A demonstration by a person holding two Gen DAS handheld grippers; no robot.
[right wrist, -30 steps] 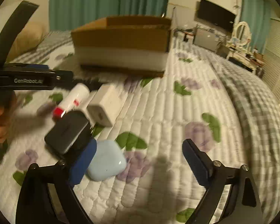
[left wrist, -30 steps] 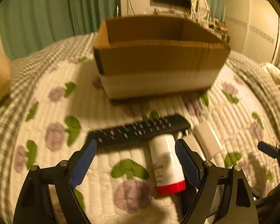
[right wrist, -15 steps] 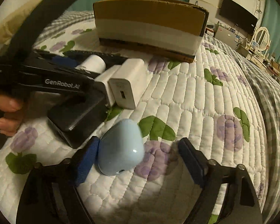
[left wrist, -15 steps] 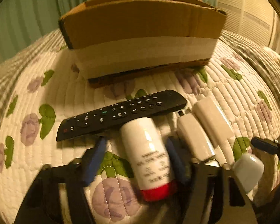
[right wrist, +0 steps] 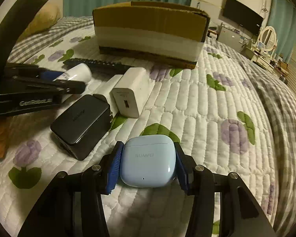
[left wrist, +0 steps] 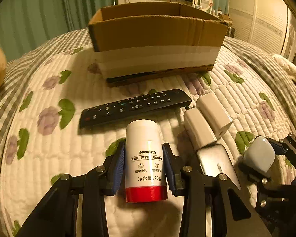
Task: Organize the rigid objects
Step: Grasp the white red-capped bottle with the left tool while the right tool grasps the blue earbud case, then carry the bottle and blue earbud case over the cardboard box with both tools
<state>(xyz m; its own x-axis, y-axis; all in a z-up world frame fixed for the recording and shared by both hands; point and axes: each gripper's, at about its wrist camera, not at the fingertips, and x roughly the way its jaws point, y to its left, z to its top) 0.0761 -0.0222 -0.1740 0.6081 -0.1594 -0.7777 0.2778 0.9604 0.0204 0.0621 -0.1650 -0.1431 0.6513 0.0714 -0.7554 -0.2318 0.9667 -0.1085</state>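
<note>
Two tongs clenched | left tongs [left wrist: 144, 164]: white bottle [left wrist: 144, 154] | right tongs [right wrist: 148, 167]: blue earbud case [right wrist: 148, 161]

Cardboard box [left wrist: 155, 39] interior hidden; remote [right wrist: 100, 64] mostly behind left gripper [right wrist: 55, 79]; logo blurred

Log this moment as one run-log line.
left tongs: shut on bottle | right tongs: shut on earbud case | box: open, beyond remote | chargers: on quilt

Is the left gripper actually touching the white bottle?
Touching. In the left wrist view the left gripper has both blue pads pressed against the white bottle, no gap showing.
</note>
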